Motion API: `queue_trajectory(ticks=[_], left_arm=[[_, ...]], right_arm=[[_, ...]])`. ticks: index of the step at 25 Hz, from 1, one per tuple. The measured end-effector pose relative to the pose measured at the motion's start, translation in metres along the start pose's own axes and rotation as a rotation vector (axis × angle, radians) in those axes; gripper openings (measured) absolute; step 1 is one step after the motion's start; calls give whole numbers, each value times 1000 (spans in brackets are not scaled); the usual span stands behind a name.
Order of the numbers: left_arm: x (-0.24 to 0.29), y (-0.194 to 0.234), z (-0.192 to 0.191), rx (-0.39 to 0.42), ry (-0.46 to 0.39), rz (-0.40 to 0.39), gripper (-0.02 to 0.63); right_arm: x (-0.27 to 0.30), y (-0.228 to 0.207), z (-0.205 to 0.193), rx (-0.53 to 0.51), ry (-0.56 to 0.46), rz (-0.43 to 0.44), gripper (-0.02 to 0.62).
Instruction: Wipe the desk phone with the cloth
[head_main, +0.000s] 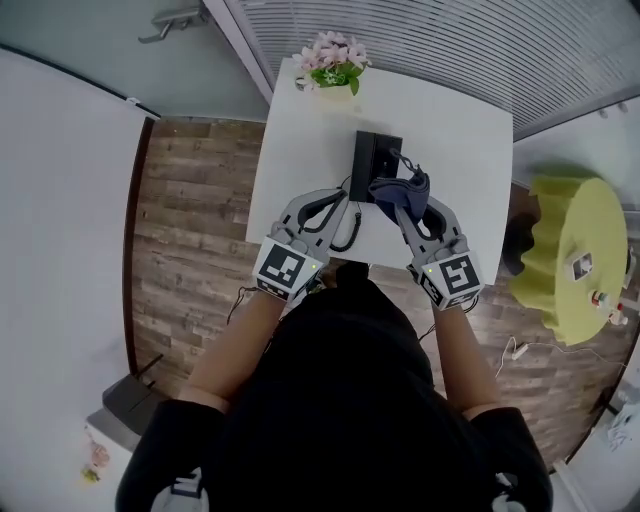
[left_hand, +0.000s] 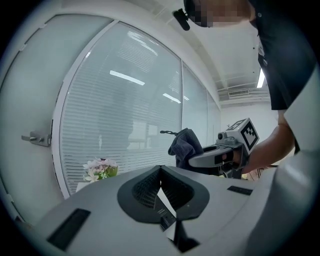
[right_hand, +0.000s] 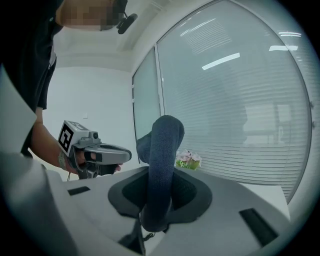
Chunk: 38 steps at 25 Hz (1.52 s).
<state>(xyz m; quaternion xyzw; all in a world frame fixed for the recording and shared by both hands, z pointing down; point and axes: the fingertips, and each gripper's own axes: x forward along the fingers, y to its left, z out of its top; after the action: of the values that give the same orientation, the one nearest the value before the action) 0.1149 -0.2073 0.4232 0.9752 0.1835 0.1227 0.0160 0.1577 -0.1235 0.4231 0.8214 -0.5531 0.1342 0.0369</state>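
Cloth sits clamped in the right gripper over the desk phone, near the desk's front edge. Left gripper is closed, empty.

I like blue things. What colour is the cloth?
Dark blue; the cloth shows best in the right gripper view.

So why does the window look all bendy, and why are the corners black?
Left gripper view: the wide lens bows the blinds into a curve and darkens the corners. Right gripper view: the same bend, with bright light streaks mirrored on the glass, and the cloth looks huge because it is so close. Head view: the table edges splay outward, but the picture is fairly sharp.
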Motion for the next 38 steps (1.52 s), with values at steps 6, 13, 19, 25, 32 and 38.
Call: queue_trajectory(ticks=[6,13,19,25,32,38], left_arm=[[44,11,-11,-25,43,41,11],[85,17,-35,-58,79,63,11],[105,26,-58,-73,112,78,11],[124,47,-83,-80,140,83,11],[141,63,-114,-117,164,59,11],[142,70,-135,-150,201,37,11]], right_arm=[[21,-47,-27,40,49,11,92],[45,-90,-54,66,94,19,92],[67,-104,-72,56,130,1,92],[103,-113,-88,10,174,-38,92],[139,-125,-121,24,227,-88,92],[159,-128,-140,-18,282,-129,92]])
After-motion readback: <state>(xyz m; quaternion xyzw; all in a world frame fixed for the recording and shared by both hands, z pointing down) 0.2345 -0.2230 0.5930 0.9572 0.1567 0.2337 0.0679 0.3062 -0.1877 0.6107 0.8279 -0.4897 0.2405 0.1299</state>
